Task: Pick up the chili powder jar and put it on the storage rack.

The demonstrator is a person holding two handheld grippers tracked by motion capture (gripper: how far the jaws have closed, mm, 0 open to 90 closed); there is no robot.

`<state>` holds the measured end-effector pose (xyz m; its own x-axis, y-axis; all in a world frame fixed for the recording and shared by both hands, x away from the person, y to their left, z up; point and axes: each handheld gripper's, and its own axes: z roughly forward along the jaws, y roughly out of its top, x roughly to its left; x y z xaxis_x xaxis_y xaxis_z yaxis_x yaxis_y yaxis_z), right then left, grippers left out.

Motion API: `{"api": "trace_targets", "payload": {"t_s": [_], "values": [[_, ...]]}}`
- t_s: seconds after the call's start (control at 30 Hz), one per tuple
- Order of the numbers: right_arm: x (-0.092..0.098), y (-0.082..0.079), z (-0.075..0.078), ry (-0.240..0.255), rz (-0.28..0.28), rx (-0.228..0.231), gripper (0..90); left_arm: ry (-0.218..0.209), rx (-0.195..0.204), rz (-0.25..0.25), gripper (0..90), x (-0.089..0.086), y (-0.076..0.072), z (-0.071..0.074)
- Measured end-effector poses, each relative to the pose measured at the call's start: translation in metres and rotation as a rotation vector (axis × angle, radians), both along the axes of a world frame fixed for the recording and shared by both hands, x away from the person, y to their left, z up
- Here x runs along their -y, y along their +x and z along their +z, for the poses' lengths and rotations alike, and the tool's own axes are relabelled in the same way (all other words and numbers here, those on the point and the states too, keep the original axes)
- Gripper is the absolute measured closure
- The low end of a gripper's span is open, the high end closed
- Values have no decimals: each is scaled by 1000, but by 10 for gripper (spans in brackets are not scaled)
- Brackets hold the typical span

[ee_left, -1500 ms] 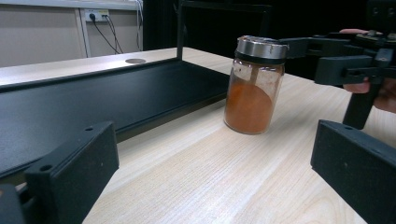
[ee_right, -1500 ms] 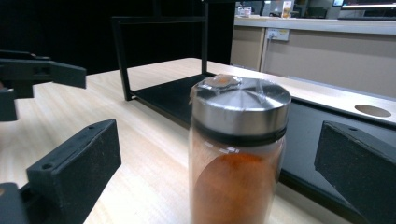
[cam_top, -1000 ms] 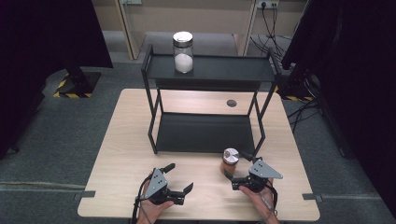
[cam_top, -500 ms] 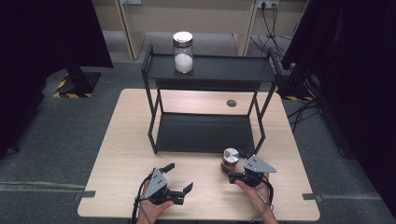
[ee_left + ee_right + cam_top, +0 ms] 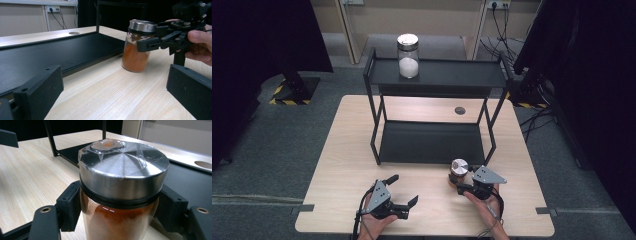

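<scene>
The right gripper [image 5: 460, 186] has just been closing and now grips the orange spice jar [image 5: 458, 171] at the table's [image 5: 342, 165] near right; the left gripper [image 5: 403, 195] stands wide, holding nothing.

Orange-powder jar [image 5: 135, 53] with silver lid [image 5: 123, 168] (taped), black shelf [image 5: 432, 142], pale wood table [image 5: 342, 165].

No legible text or labels anywhere
</scene>
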<state>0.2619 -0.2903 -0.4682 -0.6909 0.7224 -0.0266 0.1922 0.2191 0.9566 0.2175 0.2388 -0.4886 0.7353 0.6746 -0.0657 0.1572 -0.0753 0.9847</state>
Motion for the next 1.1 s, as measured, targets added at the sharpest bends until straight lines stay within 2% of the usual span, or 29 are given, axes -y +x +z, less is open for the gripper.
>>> {"api": "trace_targets", "payload": {"t_s": [0.27, 0.67, 0.83, 1.1], "values": [[6, -6, 8, 40, 4, 27, 309, -1, -2, 1, 3, 0, 0, 0], [8, -7, 30, 36, 27, 44, 310, 1, -5, 2, 3, 1, 1, 0], [9, -5, 46, 40, 43, 42, 310, 2, -4, 5, 3, 1, 0, 0], [7, -4, 85, 15, 77, 57, 310, 1, -2, 4, 3, 1, 0, 0]]}}
